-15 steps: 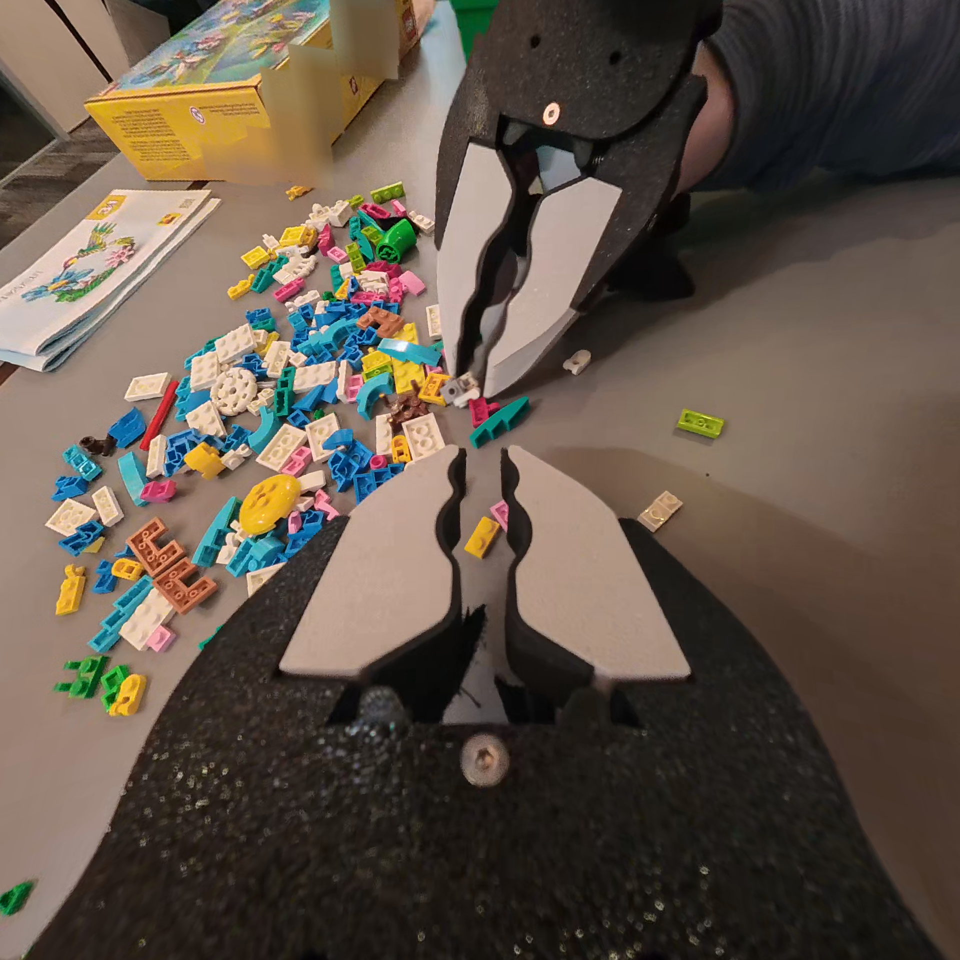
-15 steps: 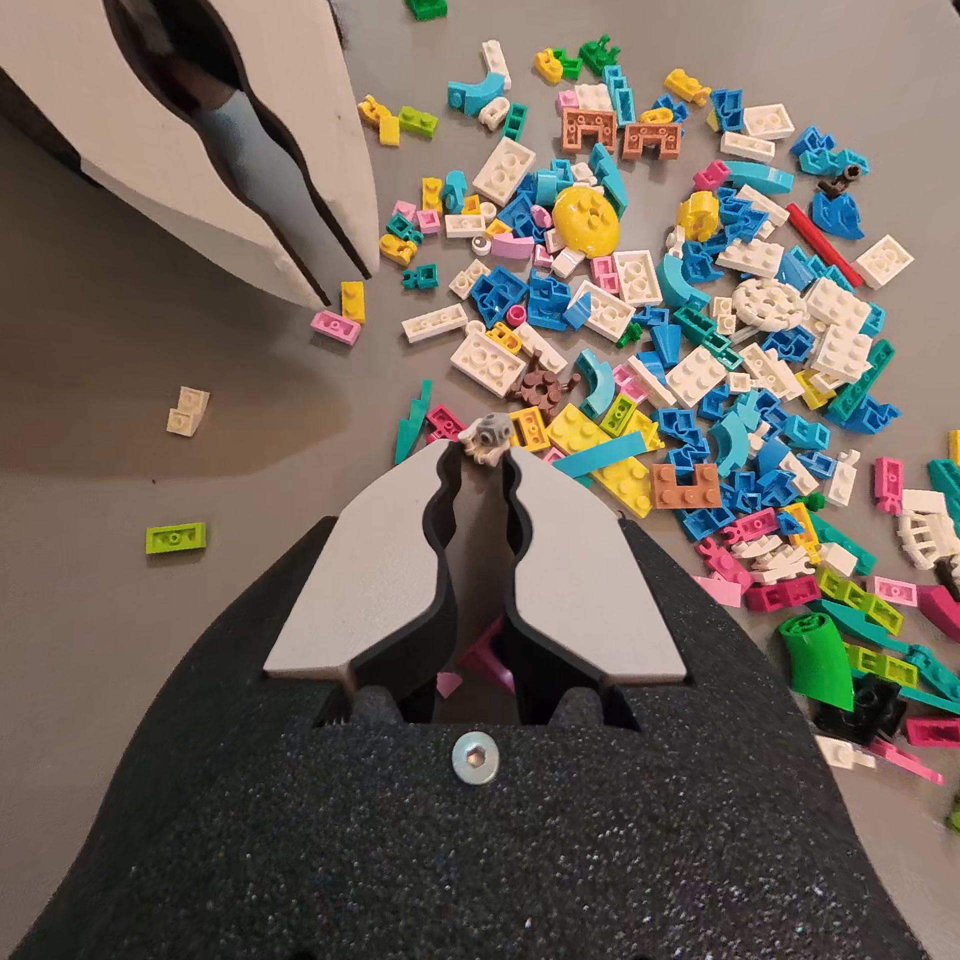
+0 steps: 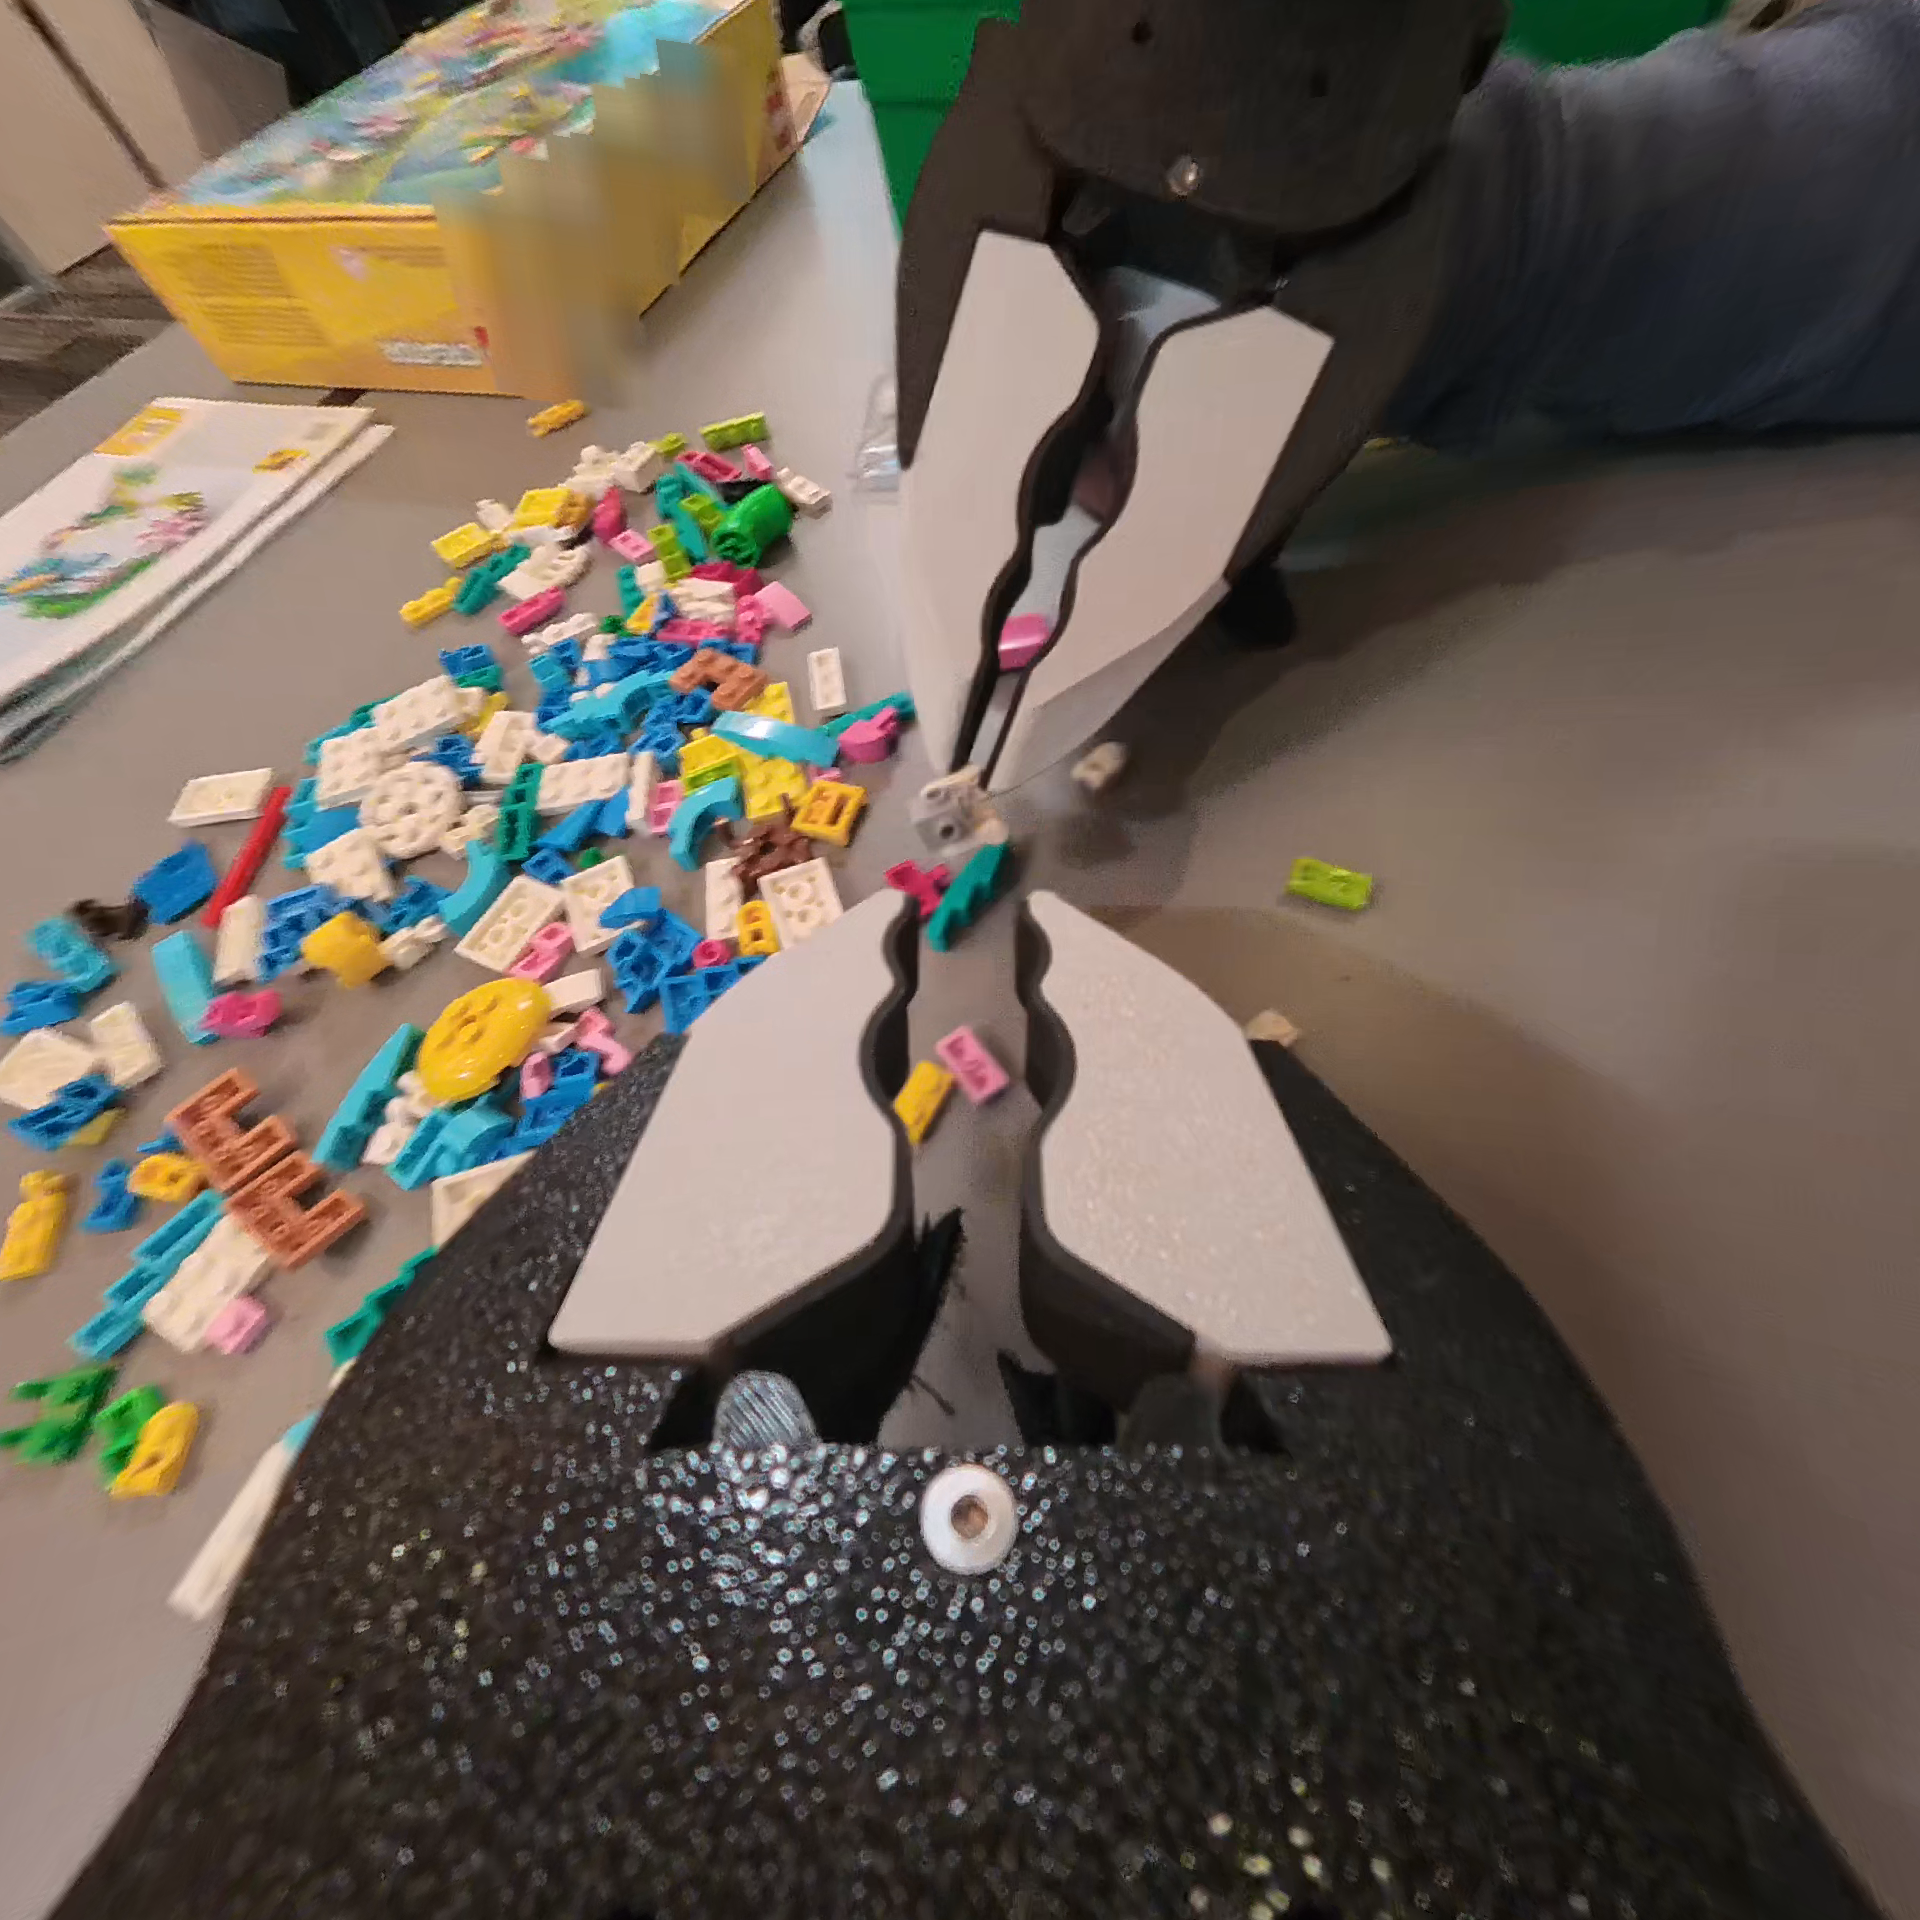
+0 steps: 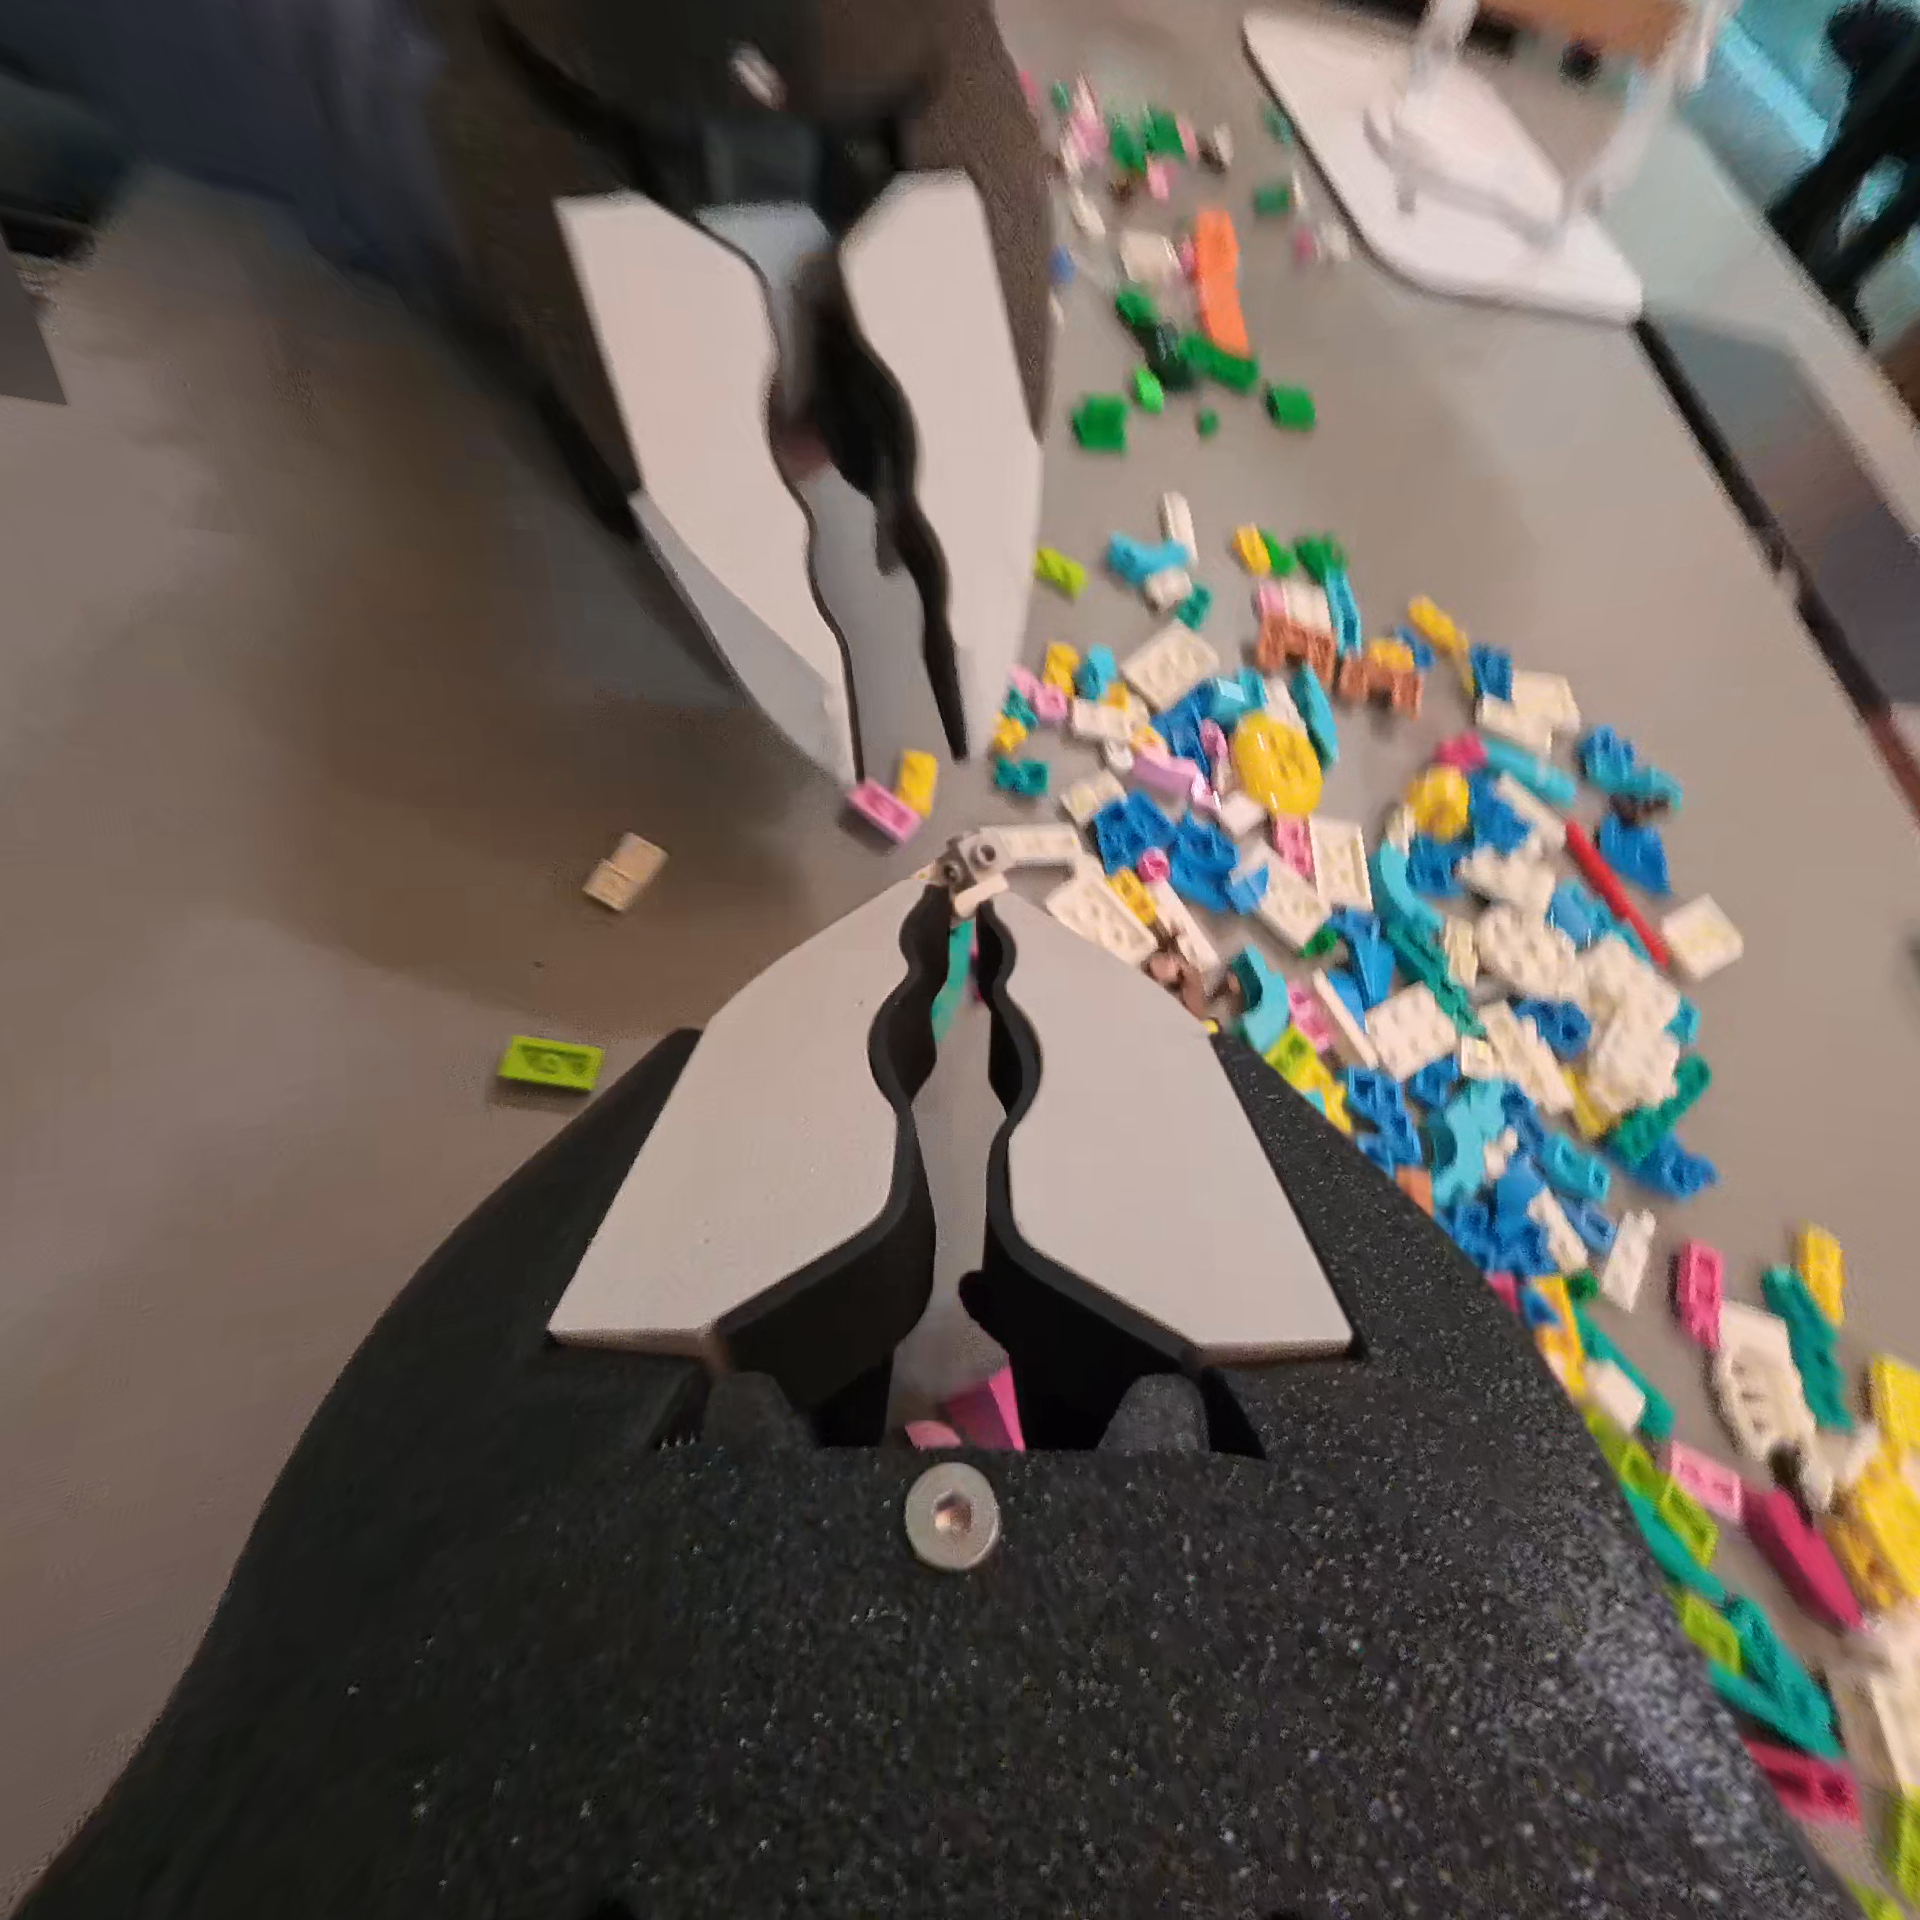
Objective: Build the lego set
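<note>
— What is your right tool (image 4: 961,904) doing?

— I am pinching a small grey brick (image 4: 971,864) between its tips, in the centre of the right wrist frame. In the left wrist frame that brick (image 3: 948,814) is hanging at the tool's tips (image 3: 977,781), just above the grey worktop (image 3: 1558,727).

— And the left tool (image 3: 966,914)?

— I am keeping it released, its two fingers standing apart with nothing between them. A yellow plate (image 3: 922,1098) and a pink plate (image 3: 971,1062) are lying on the worktop, showing through the gap.

— Where are the rest of the pieces?

— The loose brick pile (image 3: 499,883) is spreading over the left half of the left wrist frame. The yellow box (image 3: 312,281) is sitting at the upper left, and the instruction booklet (image 3: 135,540) is lying below it at the left edge. A lime plate (image 3: 1330,883) is lying alone, right of centre.
</note>
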A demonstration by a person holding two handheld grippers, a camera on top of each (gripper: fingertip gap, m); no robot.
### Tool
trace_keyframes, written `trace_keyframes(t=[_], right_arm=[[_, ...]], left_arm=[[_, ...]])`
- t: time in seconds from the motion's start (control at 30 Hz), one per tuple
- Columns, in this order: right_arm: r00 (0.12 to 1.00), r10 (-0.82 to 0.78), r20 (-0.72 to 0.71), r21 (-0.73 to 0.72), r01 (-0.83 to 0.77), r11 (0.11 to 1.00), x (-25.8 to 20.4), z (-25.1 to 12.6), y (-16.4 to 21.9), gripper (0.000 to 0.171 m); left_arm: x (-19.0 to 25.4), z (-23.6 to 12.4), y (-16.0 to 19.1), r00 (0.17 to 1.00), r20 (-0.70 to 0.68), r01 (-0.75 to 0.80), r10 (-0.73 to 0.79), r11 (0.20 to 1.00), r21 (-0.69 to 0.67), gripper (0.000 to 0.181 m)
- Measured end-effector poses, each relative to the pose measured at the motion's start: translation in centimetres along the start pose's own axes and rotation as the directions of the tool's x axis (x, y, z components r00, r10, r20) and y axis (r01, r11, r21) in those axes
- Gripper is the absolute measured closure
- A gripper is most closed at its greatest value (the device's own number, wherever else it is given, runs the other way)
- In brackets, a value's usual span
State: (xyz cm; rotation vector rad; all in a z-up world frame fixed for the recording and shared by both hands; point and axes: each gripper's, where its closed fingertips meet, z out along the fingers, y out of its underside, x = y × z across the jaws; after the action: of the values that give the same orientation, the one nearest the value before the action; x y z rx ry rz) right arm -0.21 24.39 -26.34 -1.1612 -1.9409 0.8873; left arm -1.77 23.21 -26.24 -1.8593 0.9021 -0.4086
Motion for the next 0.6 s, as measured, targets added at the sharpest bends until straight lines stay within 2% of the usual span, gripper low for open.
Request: trace_keyframes(t=[0.03,0.17,0.27,0.37,0.5,0.6], right_arm=[[0.999,-0.039,0.007,0.033,0.039,0.999,-0.4,-0.2,-0.7,0.166],[0.993,-0.114,0.037,0.0,0.114,0.993,-1.3,-0.2,-0.4,0.167],[0.984,-0.13,0.124,0.053,0.124,0.991,-2.8,-0.1,-0.7,0.166],[0.969,-0.165,0.185,0.108,0.147,0.983,-4.1,-0.5,-1.5,0.166],[0.953,-0.179,0.243,0.139,0.148,0.979,-5.1,-0.7,-1.7,0.166],[0.945,-0.185,0.269,0.171,0.142,0.975,-5.6,-1.0,-2.1,0.166]], left_arm=[[0.6,0.0,-0.2,0.999,-0.044,0.02,-0.02,1.0,0.014,0.16],[1.5,0.1,-0.3,0.987,-0.135,0.085,-0.083,0.996,0.008,0.148],[2.2,0.2,-0.1,0.98,-0.183,0.084,-0.084,0.996,-0.01,0.144],[3.4,0.2,-0.1,0.966,-0.255,0.05,-0.051,0.999,-0.011,0.146],[5.1,-0.2,-0.4,0.939,-0.344,0.004,0.004,1.0,0.021,0.161],[5.9,-0.3,-0.4,0.923,-0.386,0.002,0.007,1.0,0.022,0.158]])
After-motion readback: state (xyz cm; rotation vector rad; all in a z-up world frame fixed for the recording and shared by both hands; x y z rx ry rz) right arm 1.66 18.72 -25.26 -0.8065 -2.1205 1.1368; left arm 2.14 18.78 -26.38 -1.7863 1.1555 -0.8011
